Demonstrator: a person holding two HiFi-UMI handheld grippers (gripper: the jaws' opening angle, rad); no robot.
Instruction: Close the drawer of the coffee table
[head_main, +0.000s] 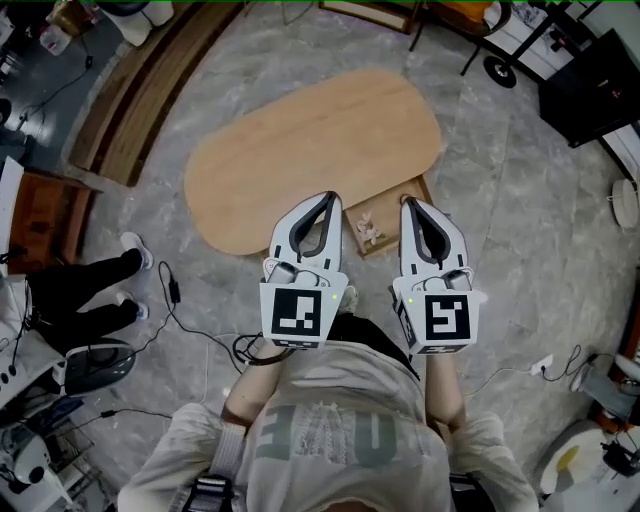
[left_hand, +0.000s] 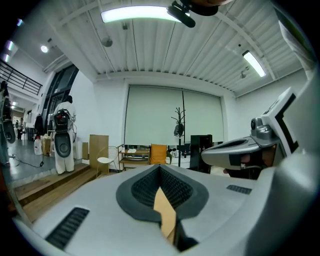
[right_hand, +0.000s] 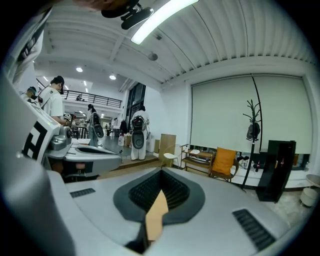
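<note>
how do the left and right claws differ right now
In the head view, the left claw shows against the coffee table near its front edge, while the right claw shows against the open drawer. The left claw slants rightward and the right claw leftward, so their tips converge. Both are shut and empty.

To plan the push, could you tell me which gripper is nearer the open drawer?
Right. In the head view the right gripper overlaps the drawer; the left gripper sits beside its left corner.

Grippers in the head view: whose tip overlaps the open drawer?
The right gripper: its tip overlaps the open drawer, while the left gripper overlaps the tabletop instead.
</note>
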